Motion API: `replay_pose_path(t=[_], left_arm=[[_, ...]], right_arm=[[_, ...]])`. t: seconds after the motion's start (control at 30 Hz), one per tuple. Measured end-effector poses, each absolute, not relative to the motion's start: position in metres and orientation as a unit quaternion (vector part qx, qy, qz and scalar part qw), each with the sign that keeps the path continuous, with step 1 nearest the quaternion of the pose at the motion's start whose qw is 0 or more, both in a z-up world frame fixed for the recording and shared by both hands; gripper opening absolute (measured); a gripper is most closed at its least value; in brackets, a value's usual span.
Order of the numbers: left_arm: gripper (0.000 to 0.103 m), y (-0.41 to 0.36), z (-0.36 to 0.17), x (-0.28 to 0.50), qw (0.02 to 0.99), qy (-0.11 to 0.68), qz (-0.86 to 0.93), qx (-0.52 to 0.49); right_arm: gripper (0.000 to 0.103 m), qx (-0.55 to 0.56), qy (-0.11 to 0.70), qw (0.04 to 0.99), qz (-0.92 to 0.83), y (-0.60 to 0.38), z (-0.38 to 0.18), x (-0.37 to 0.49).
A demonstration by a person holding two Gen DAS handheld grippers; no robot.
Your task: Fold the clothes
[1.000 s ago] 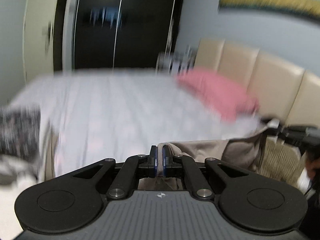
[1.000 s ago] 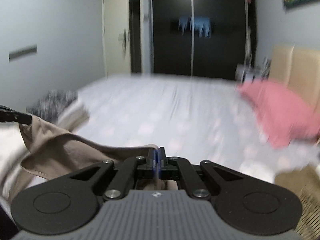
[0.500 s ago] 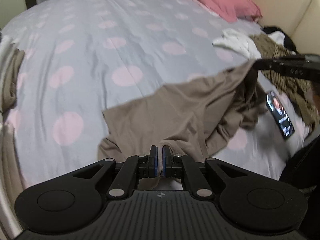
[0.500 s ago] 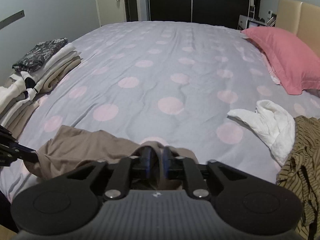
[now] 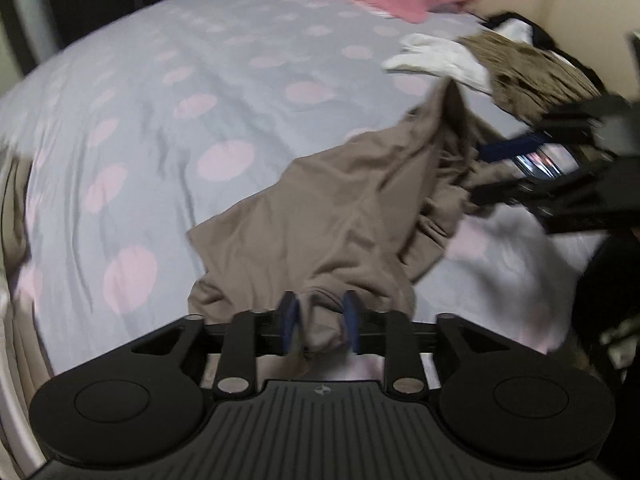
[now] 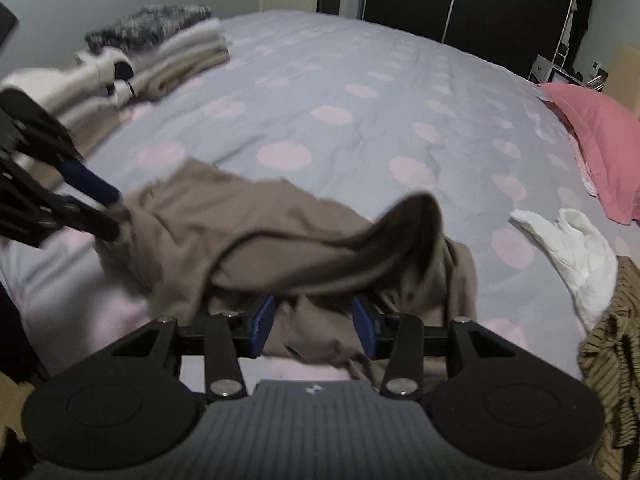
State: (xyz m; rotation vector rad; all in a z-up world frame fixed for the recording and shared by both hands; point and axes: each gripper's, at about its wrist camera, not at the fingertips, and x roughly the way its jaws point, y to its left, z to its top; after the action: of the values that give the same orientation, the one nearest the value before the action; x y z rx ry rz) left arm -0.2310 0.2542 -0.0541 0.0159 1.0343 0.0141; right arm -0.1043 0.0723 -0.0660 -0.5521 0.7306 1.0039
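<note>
Both the left gripper [image 5: 319,322] and right gripper [image 6: 313,326] are seen spread wide, gripping nothing, the tan garment [image 5: 340,208] crumpled on the bed [image 5: 168,92]; folded stack [image 6: 160,56] at 10 o'clock is shown only by the right wrist view.

Counts, both wrist views:

- Grippers: two. Left gripper [image 5: 319,322], right gripper [image 6: 313,326], each with two blue pads.
- Taupe garment [image 5: 340,208]: one, spread crumpled on the bed.
- White garment [image 6: 576,248]: one, loose.
- Olive striped garment [image 6: 612,344]: one, loose.
- Pink pillow [image 6: 600,136]: one.
- Phone [image 5: 544,162]: one, screen lit.
- Stack of folded clothes [image 6: 160,60]: one; piece count unclear through blur.
- Bedsheet [image 5: 224,80]: one, grey with pink dots.
</note>
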Motion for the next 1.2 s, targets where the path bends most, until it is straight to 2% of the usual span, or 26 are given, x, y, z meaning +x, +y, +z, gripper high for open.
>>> replay_pose_path(t=[0.17,0.43,0.57,0.6,0.7,0.83,0.9,0.97,1.03,1.13,1.2], left_arm=[[0.034,0.233,-0.051,-0.237,0.874,0.483,-0.036,0.038],[0.038,0.196,-0.062,-0.233,0.863,0.480,-0.108,0.117],[0.038,0.189,-0.074,-0.227,0.843,0.490,-0.118,0.185],[0.039,0.187,-0.077,-0.226,0.838,0.490,-0.121,0.205],[0.053,0.181,-0.088,-0.226,0.828,0.487,-0.139,0.238],[0.056,0.176,-0.105,-0.221,0.822,0.485,-0.139,0.263],[0.056,0.178,-0.113,-0.216,0.823,0.489,-0.123,0.261],[0.050,0.182,-0.120,-0.208,0.824,0.497,-0.109,0.248],[0.021,0.188,-0.123,-0.201,0.825,0.506,-0.084,0.237],[0.008,0.204,-0.108,-0.195,0.841,0.508,-0.066,0.172],[0.007,0.218,-0.091,-0.196,0.859,0.495,-0.053,0.119]], right_arm=[[0.043,-0.263,0.354,0.786,0.434,0.056,-0.072,-0.086],[0.034,-0.317,0.318,0.767,0.458,0.043,-0.077,-0.071],[0.037,-0.375,0.298,0.733,0.484,0.057,-0.083,-0.070],[0.038,-0.382,0.298,0.727,0.487,0.060,-0.085,-0.068],[0.043,-0.400,0.298,0.711,0.495,0.069,-0.093,-0.061],[0.043,-0.399,0.299,0.709,0.498,0.080,-0.104,-0.053],[0.039,-0.390,0.303,0.712,0.499,0.081,-0.107,-0.050],[0.016,-0.381,0.307,0.715,0.500,0.083,-0.109,-0.048],[0.010,-0.380,0.299,0.721,0.497,0.082,-0.106,-0.049],[0.008,-0.361,0.289,0.740,0.489,0.078,-0.094,-0.048],[0.008,-0.343,0.283,0.751,0.488,0.073,-0.082,-0.049]])
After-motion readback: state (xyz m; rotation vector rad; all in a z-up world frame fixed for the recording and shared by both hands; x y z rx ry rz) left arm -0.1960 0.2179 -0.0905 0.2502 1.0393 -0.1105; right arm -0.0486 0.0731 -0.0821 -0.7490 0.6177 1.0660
